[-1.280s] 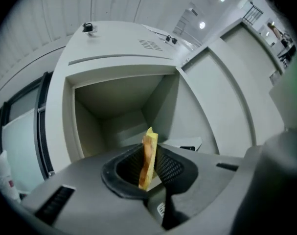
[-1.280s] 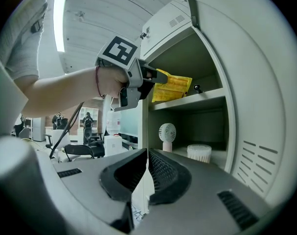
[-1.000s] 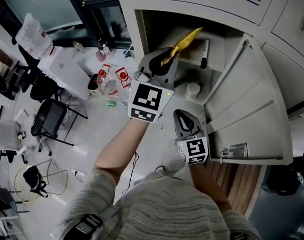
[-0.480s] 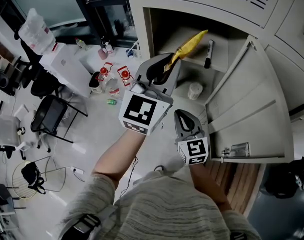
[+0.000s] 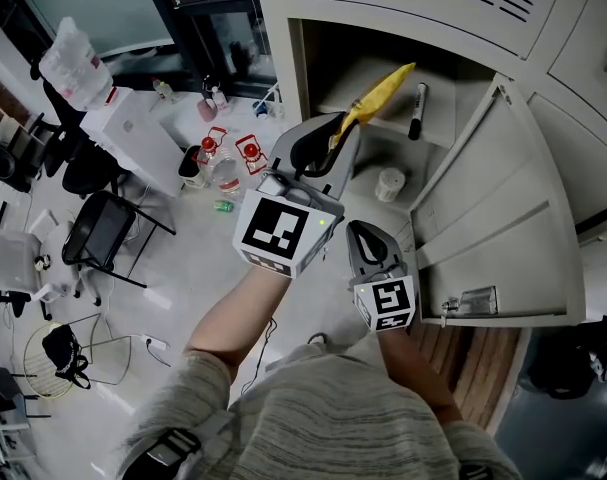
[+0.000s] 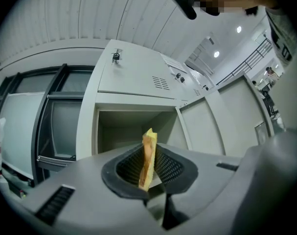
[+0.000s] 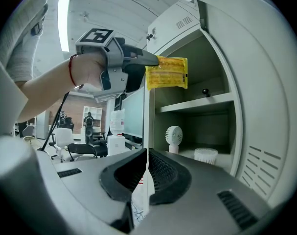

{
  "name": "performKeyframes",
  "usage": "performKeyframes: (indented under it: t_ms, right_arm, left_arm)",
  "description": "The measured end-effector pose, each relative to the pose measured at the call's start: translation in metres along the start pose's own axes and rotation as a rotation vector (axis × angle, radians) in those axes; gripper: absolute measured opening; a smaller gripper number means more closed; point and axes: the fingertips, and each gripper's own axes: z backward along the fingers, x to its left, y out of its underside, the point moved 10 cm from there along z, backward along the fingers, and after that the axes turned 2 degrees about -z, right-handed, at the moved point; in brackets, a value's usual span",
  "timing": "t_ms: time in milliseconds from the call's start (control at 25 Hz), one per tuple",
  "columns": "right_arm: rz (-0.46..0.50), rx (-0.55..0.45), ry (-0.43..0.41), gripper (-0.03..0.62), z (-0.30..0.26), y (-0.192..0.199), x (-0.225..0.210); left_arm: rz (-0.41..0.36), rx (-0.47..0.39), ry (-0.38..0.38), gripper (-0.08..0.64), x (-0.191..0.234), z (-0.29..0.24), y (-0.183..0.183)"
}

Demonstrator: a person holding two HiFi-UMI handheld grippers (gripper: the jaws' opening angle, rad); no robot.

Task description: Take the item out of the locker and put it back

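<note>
My left gripper (image 5: 335, 134) is shut on the lower end of a flat yellow packet (image 5: 381, 88), held up in front of the open locker's upper shelf (image 5: 383, 118). In the left gripper view the packet (image 6: 149, 148) stands edge-on between the ribbed pads, with the open compartment behind it. The right gripper view shows the left gripper (image 7: 138, 72) with the packet (image 7: 168, 73) at the locker mouth. My right gripper (image 5: 367, 232) hangs lower, beside the open door (image 5: 493, 198), its jaws shut (image 7: 146, 155) with nothing between them.
A black marker (image 5: 414, 108) lies on the upper shelf. Below it stand a small white fan (image 7: 173, 137) and a white round holder (image 7: 205, 154). Left of the locker are a table with bottles (image 5: 218, 158) and black chairs (image 5: 98, 233).
My left gripper has tilted and its marker cube has sunk a little toward me, still holding the packet before the shelf. The right gripper has stayed put.
</note>
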Motion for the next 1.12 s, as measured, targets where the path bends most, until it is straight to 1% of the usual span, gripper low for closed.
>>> performKeyframes:
  t_ms: [240,360,600,880,1120]
  right_arm:
    - [-0.006,0.001,0.000,0.026,-0.002,0.001,-0.002]
    - [-0.006,0.003,-0.001,0.026,-0.002,0.001,-0.004]
    - [-0.007,0.004,0.003,0.026,-0.005,0.001,-0.007]
    - [-0.010,0.014,0.000,0.026,-0.008,0.003,-0.009]
    - [-0.013,0.018,-0.005,0.026,-0.010,0.003,-0.009]
  left_arm:
    - [-0.055,0.020,-0.008,0.052,0.003,-0.016,0.006]
    - [-0.099,0.039,-0.014,0.051,0.004,-0.026,0.012]
    - [-0.203,0.098,-0.017,0.051,0.006,-0.048,0.025]
    - [-0.258,0.165,-0.029,0.051,0.006,-0.067,0.044]
    - [-0.337,0.231,-0.065,0.051,0.009,-0.083,0.048]
